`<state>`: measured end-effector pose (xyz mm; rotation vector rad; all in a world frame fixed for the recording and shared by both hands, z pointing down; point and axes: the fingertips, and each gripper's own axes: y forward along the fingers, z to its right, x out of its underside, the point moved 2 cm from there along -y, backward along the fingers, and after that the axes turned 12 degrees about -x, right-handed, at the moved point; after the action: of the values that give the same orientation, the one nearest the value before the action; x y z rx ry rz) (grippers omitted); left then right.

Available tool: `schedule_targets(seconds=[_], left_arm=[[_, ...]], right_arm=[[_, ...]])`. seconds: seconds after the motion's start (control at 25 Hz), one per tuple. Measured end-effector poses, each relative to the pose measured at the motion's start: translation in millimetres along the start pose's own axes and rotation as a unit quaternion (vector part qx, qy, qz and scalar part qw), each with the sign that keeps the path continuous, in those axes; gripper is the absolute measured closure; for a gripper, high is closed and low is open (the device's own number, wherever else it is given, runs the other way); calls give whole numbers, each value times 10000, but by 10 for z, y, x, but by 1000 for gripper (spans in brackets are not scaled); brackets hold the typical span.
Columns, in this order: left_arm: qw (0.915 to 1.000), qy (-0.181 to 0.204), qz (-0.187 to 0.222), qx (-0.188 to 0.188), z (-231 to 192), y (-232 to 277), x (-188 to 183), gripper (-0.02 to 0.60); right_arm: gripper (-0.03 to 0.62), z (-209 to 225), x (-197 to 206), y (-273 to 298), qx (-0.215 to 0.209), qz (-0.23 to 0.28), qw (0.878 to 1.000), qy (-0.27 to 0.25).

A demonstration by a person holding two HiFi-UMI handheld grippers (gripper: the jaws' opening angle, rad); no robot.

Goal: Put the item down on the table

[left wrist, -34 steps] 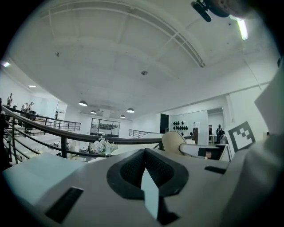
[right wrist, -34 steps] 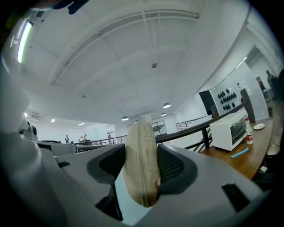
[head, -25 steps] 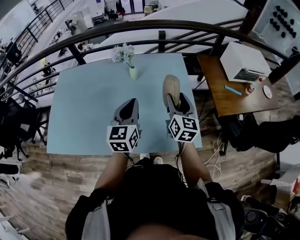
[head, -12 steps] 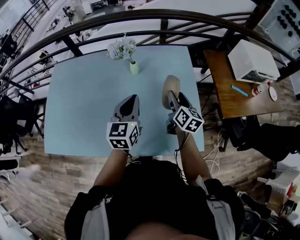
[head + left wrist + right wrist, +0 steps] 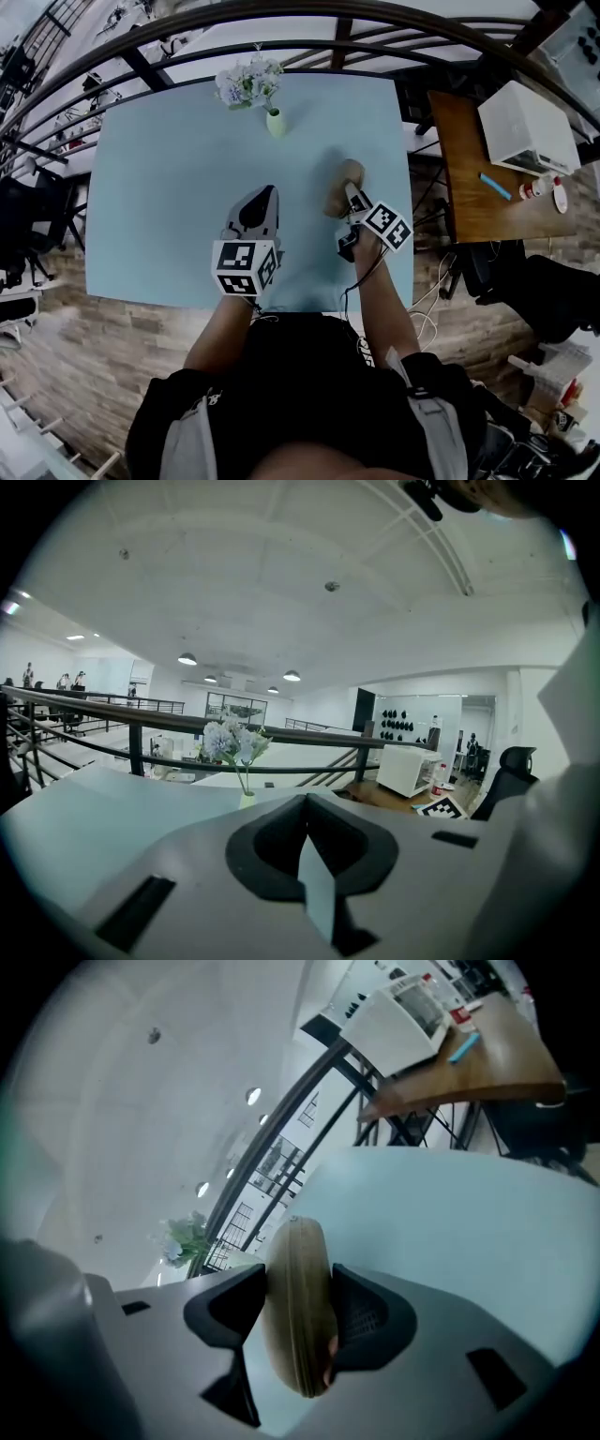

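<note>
Dropped lower toward the table (image 5: 159, 197) since a second ago, with the right gripper (image 5: 352, 201) tipped forward.

Clamps a tan oval item (image 5: 298, 1307) edge-on between the right jaws, gripped at its near end. Points its long axis away from the tongs, up-frame toward the vase (image 5: 275, 123), far end low over the pale top at right of centre; contact unclear. Holds the left gripper (image 5: 256, 214) at mid-frame, jaws pressed together on nothing, farther from the item. Probably needs only a short descent, then release.
</note>
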<state>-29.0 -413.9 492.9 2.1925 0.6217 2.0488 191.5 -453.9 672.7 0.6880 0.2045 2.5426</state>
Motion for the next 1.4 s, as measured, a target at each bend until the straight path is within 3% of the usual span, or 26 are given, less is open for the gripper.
schedule_targets(seconds=[0.32, 0.64, 0.92, 1.12, 1.24, 1.4], left_arm=[[9997, 5, -209, -122, -73, 91, 160, 568], [9996, -28, -255, -93, -74, 70, 214, 568], [10000, 8, -81, 48, 80, -49, 103, 568], [9999, 39, 113, 115, 124, -143, -43, 568], [9994, 69, 294, 184, 189, -196, -171, 568], [9981, 97, 525, 299, 257, -274, -345, 568]], right_arm=[[367, 477, 156, 98, 160, 18, 9952, 968], [353, 473, 163, 152, 274, -181, 9964, 787], [339, 413, -20, 20, 494, -85, 9987, -5], [370, -9, -226, -106, 334, 83, 9945, -988], [438, -413, -404, -256, 147, 361, 9844, -1714], [553, -1077, -594, -527, -124, 860, 9582, -2725]])
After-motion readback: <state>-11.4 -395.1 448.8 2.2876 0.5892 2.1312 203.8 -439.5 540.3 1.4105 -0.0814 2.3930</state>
